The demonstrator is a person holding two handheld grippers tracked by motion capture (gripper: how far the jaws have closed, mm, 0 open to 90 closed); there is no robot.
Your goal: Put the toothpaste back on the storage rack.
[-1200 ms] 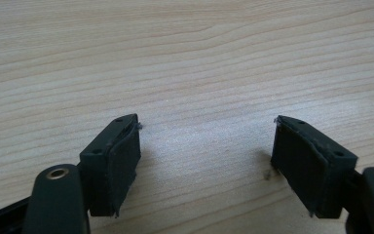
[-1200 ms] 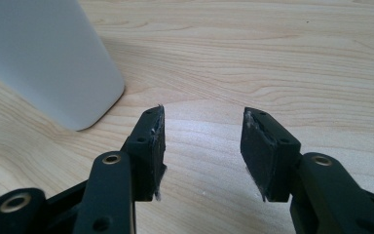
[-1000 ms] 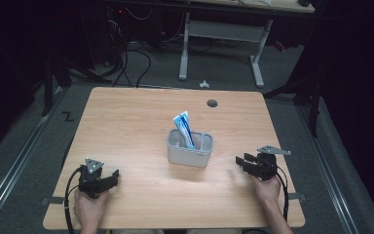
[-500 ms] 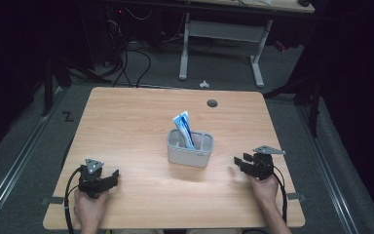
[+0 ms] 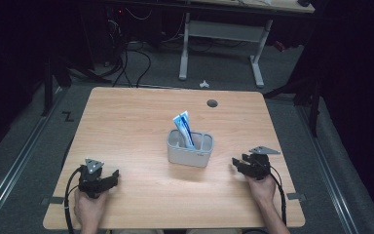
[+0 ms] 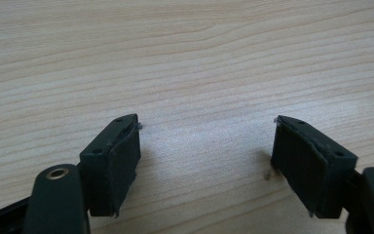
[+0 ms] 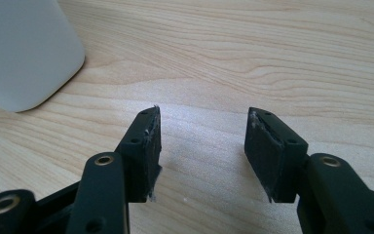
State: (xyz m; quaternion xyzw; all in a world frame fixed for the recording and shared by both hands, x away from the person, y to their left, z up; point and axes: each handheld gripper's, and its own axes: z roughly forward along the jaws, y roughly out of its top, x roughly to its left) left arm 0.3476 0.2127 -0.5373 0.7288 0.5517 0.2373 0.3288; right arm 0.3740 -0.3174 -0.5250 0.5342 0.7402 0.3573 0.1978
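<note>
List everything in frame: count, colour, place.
table: 1, light wood, centre.
holder: 1, grey, two compartments, mid-table.
tube: 1, blue and white, upright in holder, leaning left.
grommet hole: 1, dark, far right of tabletop.
desk frame: 1, grey, on the floor behind the table.
cables: several, black, floor at back left.
hands: 2, at the near table edge.
left gripper: 1, black, near left, jaws open on bare wood.
right gripper: 1, black, near right, jaws open, right of the holder.
</note>
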